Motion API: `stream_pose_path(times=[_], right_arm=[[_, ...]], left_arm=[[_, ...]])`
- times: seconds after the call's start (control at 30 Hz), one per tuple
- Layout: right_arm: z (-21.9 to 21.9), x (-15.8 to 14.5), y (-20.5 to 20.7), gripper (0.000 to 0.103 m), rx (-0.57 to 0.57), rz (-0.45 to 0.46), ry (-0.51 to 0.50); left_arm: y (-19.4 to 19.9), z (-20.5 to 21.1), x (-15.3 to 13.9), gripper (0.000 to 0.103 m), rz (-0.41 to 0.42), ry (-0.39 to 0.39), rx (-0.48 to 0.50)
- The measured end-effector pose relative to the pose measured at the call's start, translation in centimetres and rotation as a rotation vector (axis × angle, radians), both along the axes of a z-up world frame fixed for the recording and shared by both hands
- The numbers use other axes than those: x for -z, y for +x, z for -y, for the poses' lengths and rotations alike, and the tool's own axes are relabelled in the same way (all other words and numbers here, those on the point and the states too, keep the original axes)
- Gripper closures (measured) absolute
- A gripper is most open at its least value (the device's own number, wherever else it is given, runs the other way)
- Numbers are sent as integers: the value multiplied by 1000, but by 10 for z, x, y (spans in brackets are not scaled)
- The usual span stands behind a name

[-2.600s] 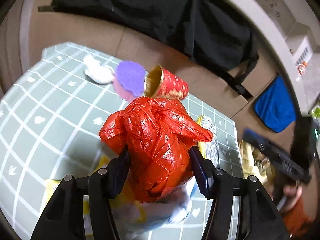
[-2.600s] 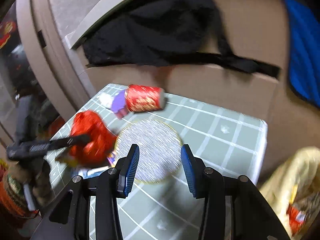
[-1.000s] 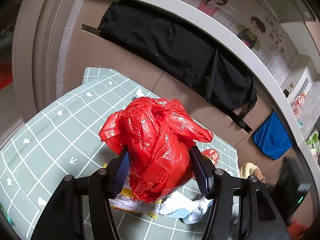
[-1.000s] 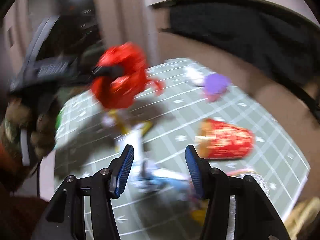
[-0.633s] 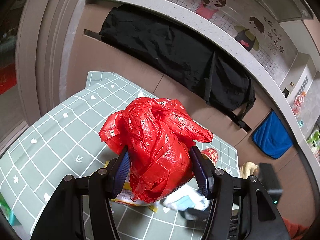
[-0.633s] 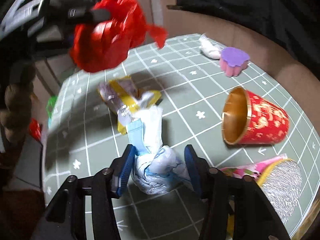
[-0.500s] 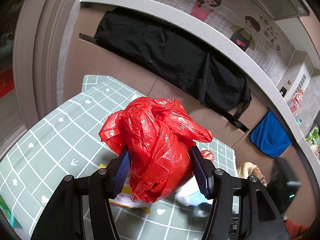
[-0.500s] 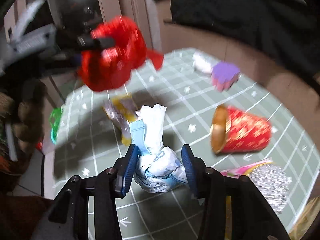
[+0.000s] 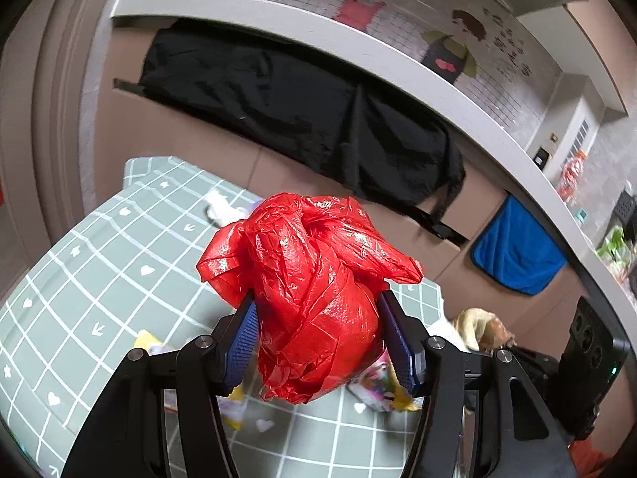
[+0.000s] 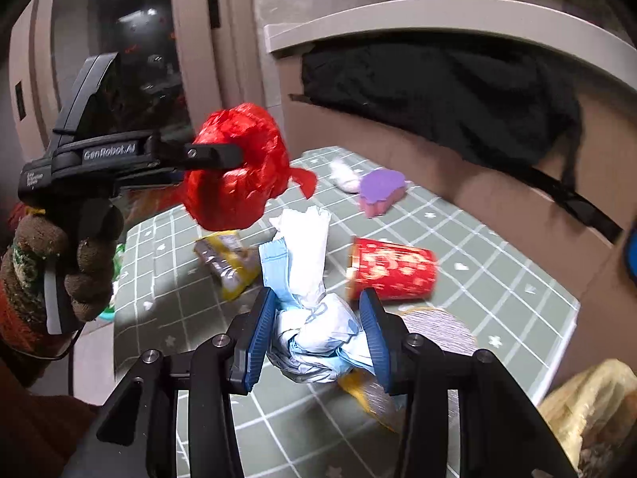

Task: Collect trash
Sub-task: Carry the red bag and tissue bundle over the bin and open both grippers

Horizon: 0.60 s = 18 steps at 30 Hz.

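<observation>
Your left gripper (image 9: pixel 316 336) is clamped on a knotted red plastic bag (image 9: pixel 314 290); both blue pads press into its sides and the bag is held clear above the green checked table (image 9: pixel 99 271). In the right wrist view the same bag (image 10: pixel 237 171) hangs off the table, gripped by the left tool in your gloved left hand (image 10: pixel 85 263).

Your right gripper (image 10: pixel 316 334) has just been closing, and its pads now pinch a crumpled white and light blue wad (image 10: pixel 314 318), whose loose white end stands up ahead of the fingers.

Items lying on the table:
- A red paper cup (image 10: pixel 392 275) on its side, just beyond the right finger.
- A purple flower-shaped piece (image 10: pixel 382 191) and a small white scrap (image 10: pixel 344 173), close together near the far edge.
- A yellow and silver wrapper (image 10: pixel 229 261), left of the wad.
- A silver glitter item (image 10: pixel 438 328), partly hidden behind the right finger; I cannot tell what it is.

Beyond the table, a black cloth (image 9: pixel 302 119) hangs over a cardboard panel, with a blue cloth (image 9: pixel 517 255) to its right.
</observation>
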State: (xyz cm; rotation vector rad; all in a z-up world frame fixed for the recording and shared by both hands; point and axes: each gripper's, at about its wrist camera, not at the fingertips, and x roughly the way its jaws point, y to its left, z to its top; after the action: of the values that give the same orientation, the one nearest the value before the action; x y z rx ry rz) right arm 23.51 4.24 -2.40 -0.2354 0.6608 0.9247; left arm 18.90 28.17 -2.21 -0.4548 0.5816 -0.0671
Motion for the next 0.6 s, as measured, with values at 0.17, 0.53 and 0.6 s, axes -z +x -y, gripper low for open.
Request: stream_pose_path(times=[0.17,0.53,0.6], right_arm=[[34,-21,9,62,105,48,61],[147,-74,32,62,357,181,146],[174,-78,36,62,407,194,149]], left_arm=[[14,39,-26,44,70,74,37],[59,154,-73,44,198,176,168],[67,180,-74,44,206,180,206]])
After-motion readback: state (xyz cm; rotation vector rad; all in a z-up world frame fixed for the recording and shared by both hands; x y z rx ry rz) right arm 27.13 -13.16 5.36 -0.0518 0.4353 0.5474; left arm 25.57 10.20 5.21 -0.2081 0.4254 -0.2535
